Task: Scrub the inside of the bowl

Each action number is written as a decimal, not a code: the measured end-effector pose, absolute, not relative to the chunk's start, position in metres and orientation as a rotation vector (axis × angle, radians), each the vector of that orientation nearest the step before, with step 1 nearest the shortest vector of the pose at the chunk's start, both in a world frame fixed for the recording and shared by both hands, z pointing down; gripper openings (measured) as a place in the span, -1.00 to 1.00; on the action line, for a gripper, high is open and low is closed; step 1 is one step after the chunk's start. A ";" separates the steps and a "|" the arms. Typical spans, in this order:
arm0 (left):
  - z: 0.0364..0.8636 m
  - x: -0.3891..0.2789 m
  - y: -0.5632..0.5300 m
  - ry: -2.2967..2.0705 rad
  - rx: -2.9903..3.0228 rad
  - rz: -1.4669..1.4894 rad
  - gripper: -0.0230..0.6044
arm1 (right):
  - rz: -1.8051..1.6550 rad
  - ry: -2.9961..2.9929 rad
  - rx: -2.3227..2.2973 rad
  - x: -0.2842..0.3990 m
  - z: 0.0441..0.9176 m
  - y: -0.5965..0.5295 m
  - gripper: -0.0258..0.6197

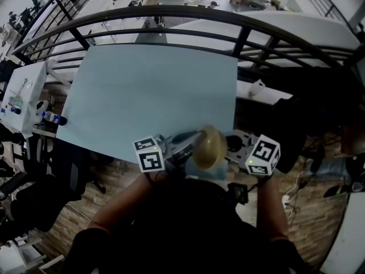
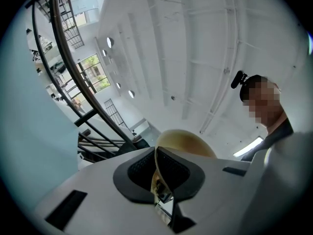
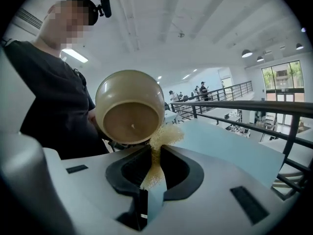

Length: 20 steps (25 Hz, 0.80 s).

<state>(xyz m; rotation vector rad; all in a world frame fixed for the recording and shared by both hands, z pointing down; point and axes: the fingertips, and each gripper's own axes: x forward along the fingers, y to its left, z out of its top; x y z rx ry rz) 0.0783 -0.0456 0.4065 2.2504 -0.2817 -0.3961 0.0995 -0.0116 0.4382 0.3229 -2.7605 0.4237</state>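
Both forearms drawn in close over the near edge of the blue table (image 1: 154, 90), left gripper (image 2: 156, 173) clamped on the rim of the tan bowl (image 3: 128, 106), bowl tipped on its side, right gripper (image 3: 155, 170) pinching a yellow sponge (image 3: 166, 136) right by the bowl's rim

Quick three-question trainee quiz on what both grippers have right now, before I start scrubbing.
1. True or false: the left gripper is shut on the rim of the bowl.
2. What does the right gripper hold? A a brush; B a sponge; C nothing.
3. Fill in: the bowl is held up in the air, not resting on the ____.
Key: 1 true; 2 B; 3 table.
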 end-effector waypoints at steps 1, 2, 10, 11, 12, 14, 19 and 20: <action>0.406 0.078 -0.047 -0.289 2.248 -0.402 -0.90 | 0.434 -2.753 0.303 0.096 0.442 -0.007 -0.72; 0.406 0.077 -0.049 -0.296 2.247 -0.406 -0.90 | 0.439 -2.750 0.281 0.092 0.446 -0.004 -0.72; 0.407 0.072 -0.061 -0.369 2.252 -0.412 -0.90 | 0.461 -2.745 0.122 0.067 0.447 0.034 -0.72; 0.408 0.072 -0.063 -0.379 2.250 -0.412 -0.90 | 0.453 -2.746 0.098 0.067 0.444 0.039 -0.72; 0.410 0.073 -0.066 -0.388 2.248 -0.410 -0.90 | 0.440 -2.751 0.074 0.067 0.441 0.043 -0.72; 0.414 0.072 -0.070 -0.404 2.240 -0.406 -0.90 | 0.412 -2.766 0.030 0.069 0.434 0.050 -0.72; 0.426 0.063 -0.080 -0.446 2.214 -0.396 -0.90 | 0.403 -2.814 0.008 0.076 0.413 0.054 -0.72; 0.429 0.062 -0.081 -0.453 2.203 -0.395 -0.90 | 0.408 -2.826 0.017 0.079 0.409 0.052 -0.72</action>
